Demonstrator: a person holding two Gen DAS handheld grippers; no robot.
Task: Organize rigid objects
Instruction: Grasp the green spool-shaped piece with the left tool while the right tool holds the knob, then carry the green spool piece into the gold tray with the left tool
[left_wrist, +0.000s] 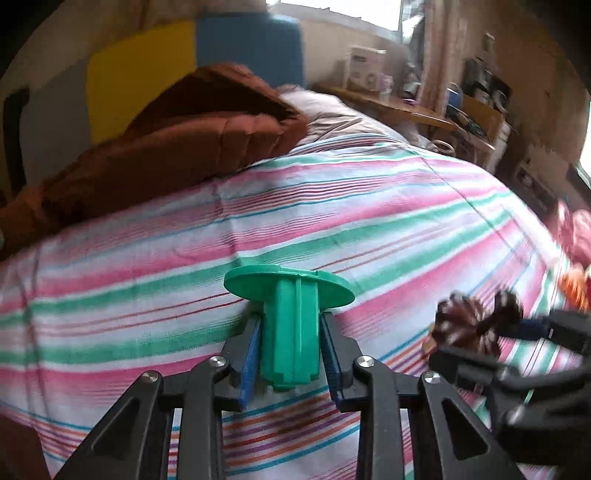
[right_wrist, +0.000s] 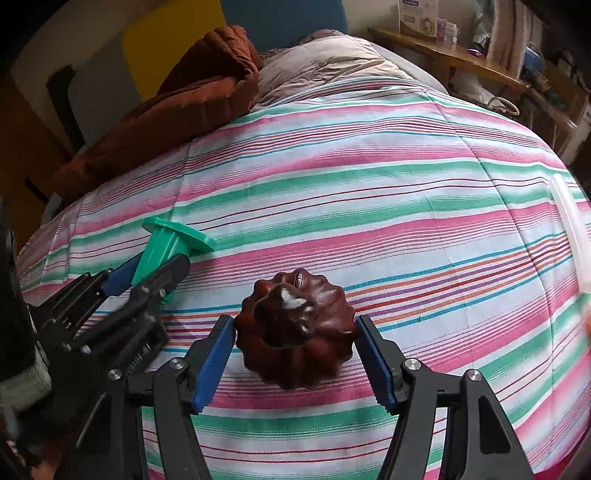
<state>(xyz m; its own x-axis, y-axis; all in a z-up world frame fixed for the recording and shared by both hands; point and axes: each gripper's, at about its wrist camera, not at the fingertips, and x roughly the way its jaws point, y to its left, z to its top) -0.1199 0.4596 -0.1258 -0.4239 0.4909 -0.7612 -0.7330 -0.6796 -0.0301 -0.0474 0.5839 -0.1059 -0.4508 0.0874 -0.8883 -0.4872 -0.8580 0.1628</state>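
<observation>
On the striped bed (right_wrist: 369, 192), one brown fluted mould (right_wrist: 295, 332) is sitting pinched in the right gripper (right_wrist: 295, 354) jaws. Just left, one green spool (left_wrist: 290, 325), stem lying along the fingers, is sitting pinched in the left gripper (left_wrist: 290, 354) jaws, above the cover.

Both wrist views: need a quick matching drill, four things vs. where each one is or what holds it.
Things:
1. green flanged spool
2. dark brown ridged ornament
3. rust-brown quilt
4. striped bedspread

Places:
A. between the right gripper's blue pads
B. heaped at the bed's far left
C. clamped in the left gripper
D. spread under both grippers

Pairs: 1-C, 2-A, 3-B, 4-D
</observation>
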